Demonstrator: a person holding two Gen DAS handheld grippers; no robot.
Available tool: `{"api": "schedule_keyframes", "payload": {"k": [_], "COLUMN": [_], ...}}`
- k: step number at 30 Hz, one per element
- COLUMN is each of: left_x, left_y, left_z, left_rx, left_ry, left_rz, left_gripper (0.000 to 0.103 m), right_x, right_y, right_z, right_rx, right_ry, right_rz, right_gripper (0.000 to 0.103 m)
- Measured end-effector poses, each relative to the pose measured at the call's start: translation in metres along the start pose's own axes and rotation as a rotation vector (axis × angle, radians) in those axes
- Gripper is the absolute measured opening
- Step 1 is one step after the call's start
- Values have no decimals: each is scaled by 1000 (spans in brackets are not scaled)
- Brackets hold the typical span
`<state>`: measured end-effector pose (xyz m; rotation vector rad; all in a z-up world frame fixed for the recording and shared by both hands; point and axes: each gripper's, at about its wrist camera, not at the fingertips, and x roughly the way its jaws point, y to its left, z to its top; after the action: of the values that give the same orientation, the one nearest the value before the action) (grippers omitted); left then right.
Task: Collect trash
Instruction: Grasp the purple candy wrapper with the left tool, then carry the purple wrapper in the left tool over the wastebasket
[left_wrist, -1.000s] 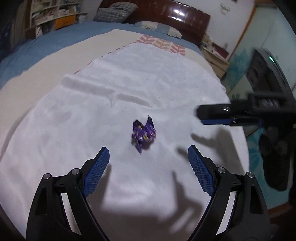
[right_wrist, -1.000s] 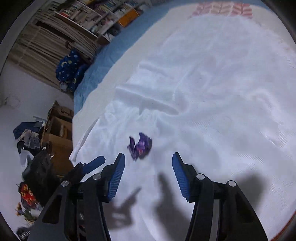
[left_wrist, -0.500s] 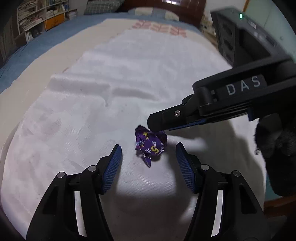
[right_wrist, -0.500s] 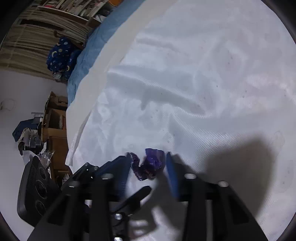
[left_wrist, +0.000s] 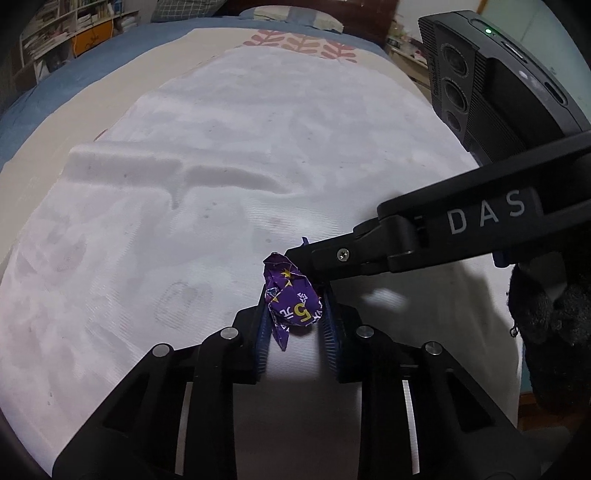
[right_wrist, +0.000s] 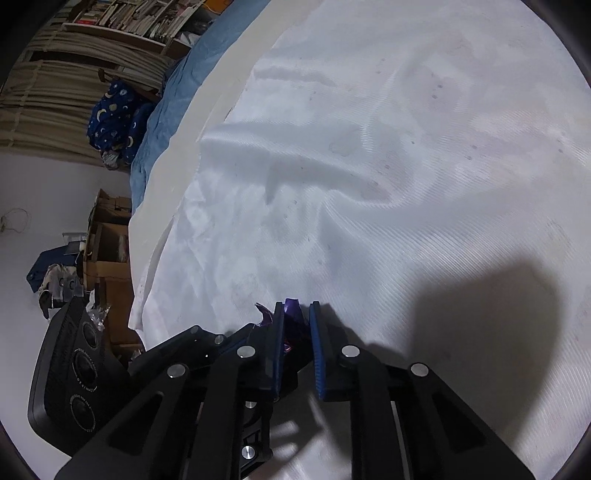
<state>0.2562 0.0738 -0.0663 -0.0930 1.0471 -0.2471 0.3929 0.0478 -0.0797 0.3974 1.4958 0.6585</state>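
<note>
A crumpled purple wrapper with yellow stars lies on the white cloth spread over the bed. My left gripper is closing, with the wrapper between its blue pads and both pads against it. My right gripper reaches in from the right and meets the same wrapper at its top edge. In the right wrist view the right gripper is closing too, and a purple strip of the wrapper is squeezed between its pads. The left gripper's black frame crosses just beside it on the left.
A raised fold runs across the cloth beyond the wrapper. The cloth's edge drops off the bed toward cardboard boxes. Pillows lie at the head of the bed. A dark gloved hand holds the right gripper.
Both grippers came down onto the wrapper and narrowed from wide apart to pressing on it. The right gripper swung in from the right side to the wrapper.
</note>
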Motion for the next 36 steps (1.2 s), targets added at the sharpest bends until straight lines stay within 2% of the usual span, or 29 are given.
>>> {"api": "schedule_keyframes", "payload": {"k": [8,11,15,21,27,36], "left_x": [-40,-67,-94,-128,-143,-134], "left_y": [-44,-79,-130,-218,-298,-365], "left_z": [-7,-13,-11,-12,-14,-22], "left_rx": [60,106,136,214,305,347], "left_ry": [-58,-92,-130,-161,-182,-162], "left_rz": [20,39,3,-75,-121,-185], "left_gripper": [24,24,24,24,24,24], "right_x": [-54,-99,-161,-282,-370,-446], "right_y": [7,12,7,-26,-69,-127], "right_z": [-31,-58,-92,-155,-208,-270], "right_rx": [-46,-77,-101,-77,-36,-11], "right_ry": [-62,-112,-176,-296,-387,-463], "right_rz": [-7,-15,-43,-78,-85,-115], "right_gripper": [14,13,12,9,8,7]}}
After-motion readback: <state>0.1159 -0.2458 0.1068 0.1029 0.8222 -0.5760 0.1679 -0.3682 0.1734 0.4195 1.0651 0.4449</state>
